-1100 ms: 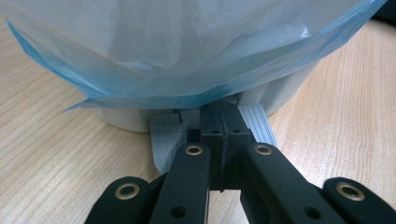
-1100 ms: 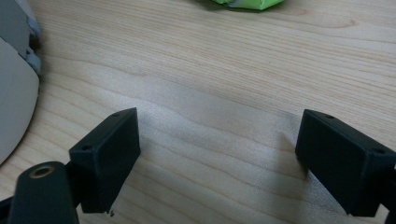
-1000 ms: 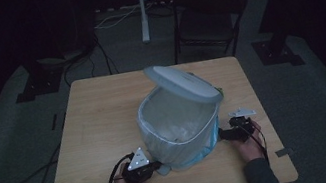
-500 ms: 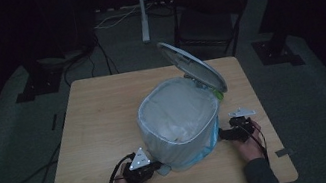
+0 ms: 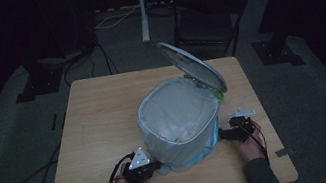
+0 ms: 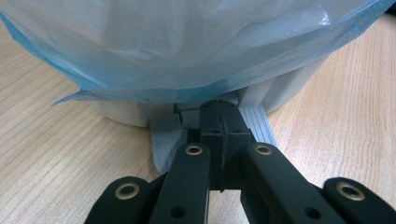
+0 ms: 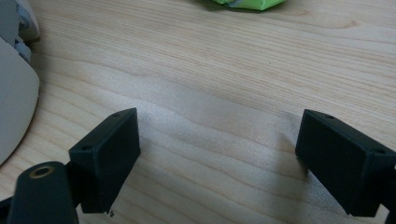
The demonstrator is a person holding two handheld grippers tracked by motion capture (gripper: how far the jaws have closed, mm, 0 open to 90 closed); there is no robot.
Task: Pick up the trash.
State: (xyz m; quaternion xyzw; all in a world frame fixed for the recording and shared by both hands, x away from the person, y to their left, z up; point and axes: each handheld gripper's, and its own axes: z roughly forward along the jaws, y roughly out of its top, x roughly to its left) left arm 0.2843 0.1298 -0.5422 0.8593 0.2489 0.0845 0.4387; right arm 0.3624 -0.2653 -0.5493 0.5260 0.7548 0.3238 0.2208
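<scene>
High view: wooden table (image 5: 98, 108) carries pedal bin (image 5: 179, 124) lined with blue bag, lid (image 5: 192, 66) raised. Left claw (image 5: 139, 169) at bin's near foot, right claw (image 5: 234, 132) beside bin's right side.
Left gripper view: left claw (image 6: 219, 116) pressed together, tip on grey ribbed pedal (image 6: 166, 140) under bag edge (image 6: 154, 93).
Right gripper view: right claw (image 7: 217, 149) spread wide above bare table; green item (image 7: 243, 3) at top edge.
</scene>
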